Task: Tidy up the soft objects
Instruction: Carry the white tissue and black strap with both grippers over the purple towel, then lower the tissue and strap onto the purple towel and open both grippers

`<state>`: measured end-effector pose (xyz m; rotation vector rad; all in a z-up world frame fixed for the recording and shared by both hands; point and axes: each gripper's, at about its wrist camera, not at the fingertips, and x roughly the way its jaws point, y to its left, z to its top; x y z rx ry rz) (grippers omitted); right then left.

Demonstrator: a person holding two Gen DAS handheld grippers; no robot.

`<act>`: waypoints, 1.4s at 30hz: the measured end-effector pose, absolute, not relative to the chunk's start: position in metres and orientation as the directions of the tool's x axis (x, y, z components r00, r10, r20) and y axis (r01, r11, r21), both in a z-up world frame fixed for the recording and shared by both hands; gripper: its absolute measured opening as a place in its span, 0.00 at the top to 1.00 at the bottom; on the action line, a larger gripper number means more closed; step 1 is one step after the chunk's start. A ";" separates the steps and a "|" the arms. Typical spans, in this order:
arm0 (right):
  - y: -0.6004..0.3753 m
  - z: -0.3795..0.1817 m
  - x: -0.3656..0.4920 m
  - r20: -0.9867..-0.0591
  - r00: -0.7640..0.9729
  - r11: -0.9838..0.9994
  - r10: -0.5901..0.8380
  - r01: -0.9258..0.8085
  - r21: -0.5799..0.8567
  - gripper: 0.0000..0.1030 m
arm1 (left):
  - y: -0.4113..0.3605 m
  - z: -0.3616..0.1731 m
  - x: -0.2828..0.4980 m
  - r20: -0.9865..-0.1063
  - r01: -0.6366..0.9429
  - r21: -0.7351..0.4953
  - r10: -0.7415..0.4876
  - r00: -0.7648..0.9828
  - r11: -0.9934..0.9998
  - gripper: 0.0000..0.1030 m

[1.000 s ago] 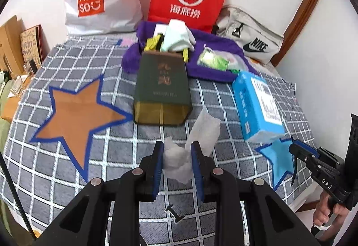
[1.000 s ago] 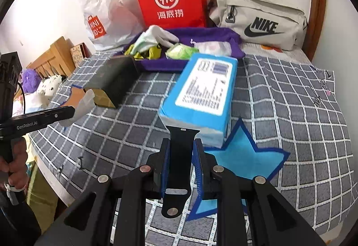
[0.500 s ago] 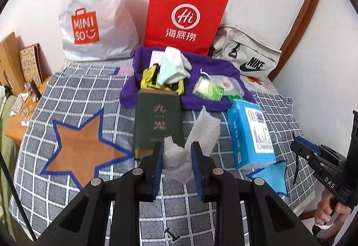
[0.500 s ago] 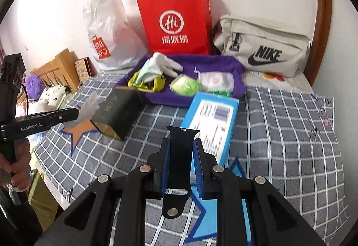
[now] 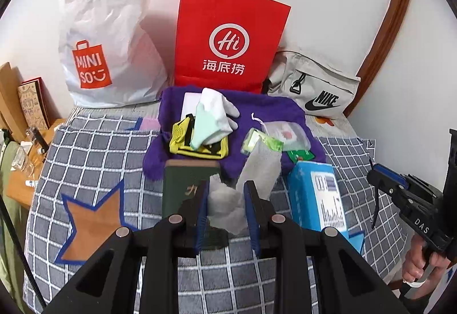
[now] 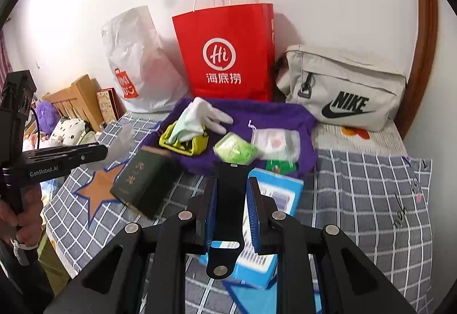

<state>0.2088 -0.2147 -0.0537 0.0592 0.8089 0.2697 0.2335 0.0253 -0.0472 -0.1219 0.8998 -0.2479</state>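
From the left wrist camera, the left tool (image 5: 225, 214) is closed on a crumpled white tissue (image 5: 228, 212), one loose end standing up past the fingertips. It hangs above the checked bed (image 5: 94, 154), in front of a dark green box (image 5: 182, 185) and a blue tissue pack (image 5: 317, 197). Further back a purple cloth (image 5: 274, 108) carries a white glove (image 5: 220, 108), a yellow pouch (image 5: 182, 137) and small packets. Against the wall stand a white shopping bag (image 5: 108, 37), a red paper bag (image 5: 228, 40) and a grey sling bag (image 5: 317, 85).

From the right wrist camera, the right tool (image 6: 228, 205) is clamped on a black strap (image 6: 228, 199), held lengthwise between the fingers, over the blue pack and near the front edge of the purple cloth.

Both tools look to be mid-carry, each with one soft item lifted off the bed. The purple cloth seems the likely gathering place, though a bag could be the goal. The next move calls for reaching forward over the box and pack, lowering onto a free patch of cloth, then opening the fingers; the tissue is light and may cling or drift.
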 end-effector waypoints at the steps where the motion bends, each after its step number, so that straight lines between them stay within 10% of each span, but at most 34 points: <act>1: -0.215 -0.053 0.213 -0.705 0.659 0.964 0.262 -0.215 0.156 0.80 | 0.025 -0.047 0.237 -0.759 0.161 -0.208 -0.263 0.596 0.965 0.77; 42: -0.235 -0.144 0.397 -0.784 0.543 0.952 0.302 -0.222 0.213 0.80 | -0.036 -0.111 0.376 -0.836 0.191 -0.111 -0.195 0.513 0.975 0.77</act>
